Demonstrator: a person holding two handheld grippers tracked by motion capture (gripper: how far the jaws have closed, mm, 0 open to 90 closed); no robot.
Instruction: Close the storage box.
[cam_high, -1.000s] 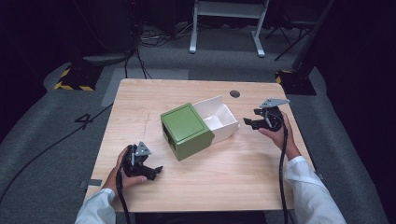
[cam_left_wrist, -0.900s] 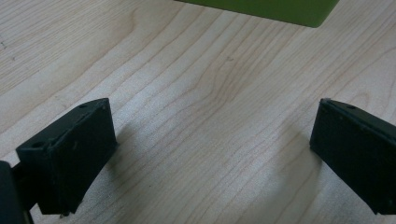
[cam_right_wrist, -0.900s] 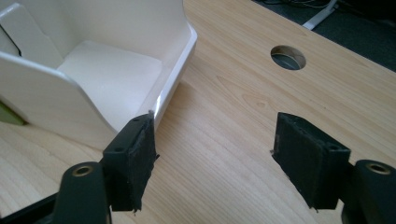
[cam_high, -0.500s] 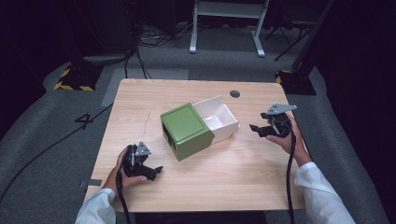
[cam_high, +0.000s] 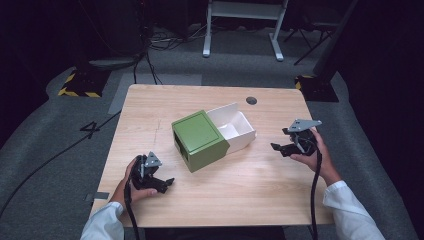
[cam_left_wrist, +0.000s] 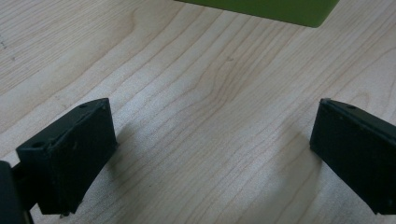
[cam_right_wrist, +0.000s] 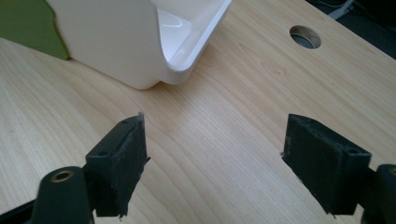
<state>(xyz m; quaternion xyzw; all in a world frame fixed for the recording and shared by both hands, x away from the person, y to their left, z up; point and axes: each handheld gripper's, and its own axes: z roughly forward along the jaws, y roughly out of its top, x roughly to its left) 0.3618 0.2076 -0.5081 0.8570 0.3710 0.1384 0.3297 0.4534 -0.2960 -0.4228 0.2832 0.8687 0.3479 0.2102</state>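
Both claws, left (cam_high: 167, 183) and right (cam_high: 276, 147), gape empty, flanking the green sleeve (cam_high: 199, 139) with its white drawer (cam_high: 239, 131) half out, poised to grasp

Green sleeve (cam_high: 200, 140) hides the white drawer's (cam_high: 235, 127) inner end.

The sleeve (cam_high: 199, 139) sits near the middle of the table (cam_high: 150, 110), turned at an angle to its edges. The tray (cam_high: 235, 126) sticks out of the sleeve's far right end, partly inside it and open on top. Behind and right of the tray, near the far edge, lies the hole (cam_high: 251, 100) in the tabletop. The left gripper (cam_high: 162, 184) rests on the table before and left of the sleeve, near the front edge, apart from it. The right gripper (cam_high: 281, 148) is right of the tray, near the right edge, apart from it.
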